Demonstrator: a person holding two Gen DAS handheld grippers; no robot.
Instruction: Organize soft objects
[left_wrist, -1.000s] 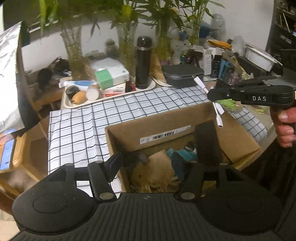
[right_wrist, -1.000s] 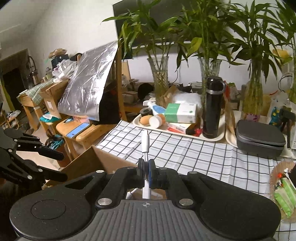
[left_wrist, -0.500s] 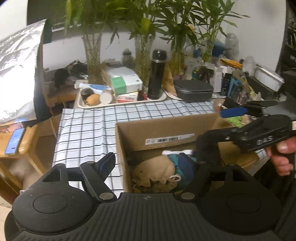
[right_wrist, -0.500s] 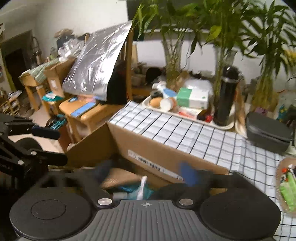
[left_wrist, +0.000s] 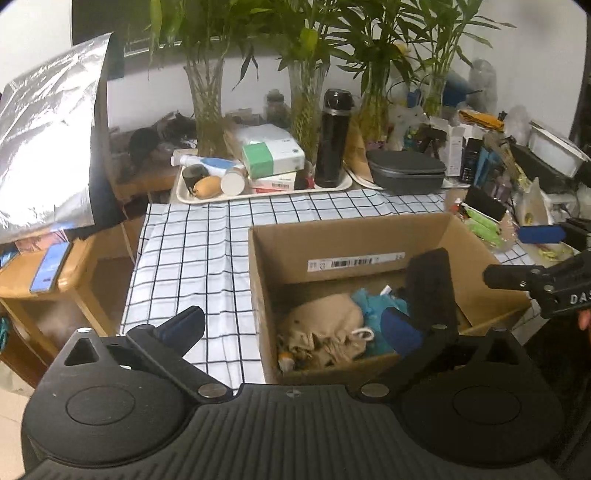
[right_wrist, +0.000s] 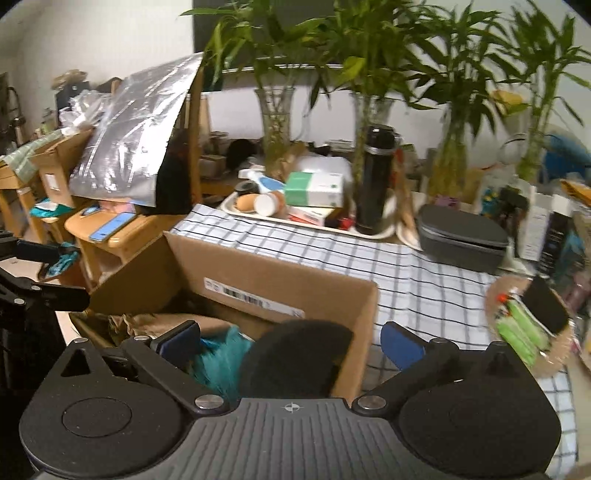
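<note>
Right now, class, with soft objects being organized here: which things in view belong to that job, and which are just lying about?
Part of the job:
cardboard box
beige cloth pouch
teal fluffy item
left gripper, jaws opening, nothing between
right gripper, jaws opening, nothing gripped

Lying about:
black flask
grey case
green-and-white box
phone

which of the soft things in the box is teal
The fuzzy teal item in the middle of the cardboard box; the cloth bag left of it is beige, the pad on its right black.
</note>
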